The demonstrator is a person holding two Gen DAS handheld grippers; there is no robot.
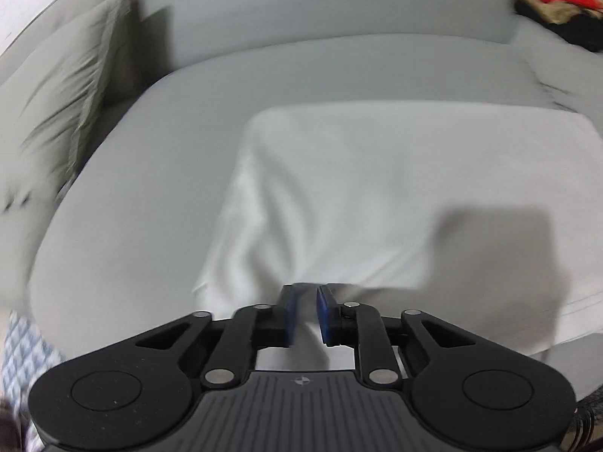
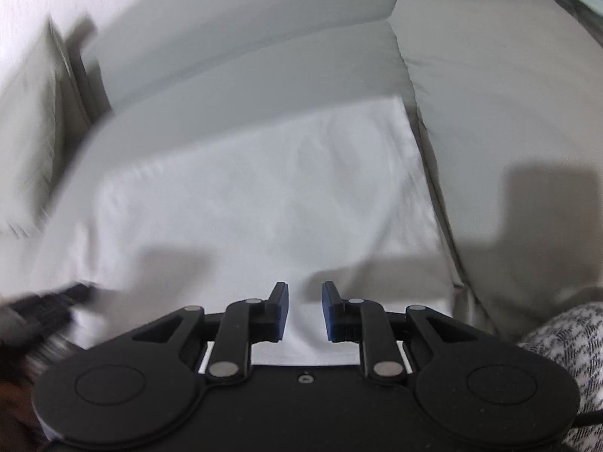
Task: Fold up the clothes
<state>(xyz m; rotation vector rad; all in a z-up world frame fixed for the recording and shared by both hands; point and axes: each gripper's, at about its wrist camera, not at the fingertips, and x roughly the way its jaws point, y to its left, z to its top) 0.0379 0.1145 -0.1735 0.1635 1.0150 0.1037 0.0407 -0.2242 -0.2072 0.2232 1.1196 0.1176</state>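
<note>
A white garment [image 1: 377, 188] lies spread on the grey sofa seat [image 1: 150, 188]. My left gripper [image 1: 306, 312] is shut on the garment's near edge, and cloth bunches up between the blue pads [image 1: 290, 316]. In the right wrist view the same white garment [image 2: 264, 196] lies flat on the seat. My right gripper [image 2: 304, 310] hovers over its near edge with the jaws apart and nothing between them. The left gripper [image 2: 49, 305] shows blurred at the left edge of the right wrist view.
A grey cushion [image 1: 56, 94] leans at the sofa's left end. A pile of red and dark clothes [image 1: 557, 0] sits at the back right. A second seat cushion [image 2: 508, 113] lies to the right. Patterned fabric [image 2: 565, 358] is at the lower right.
</note>
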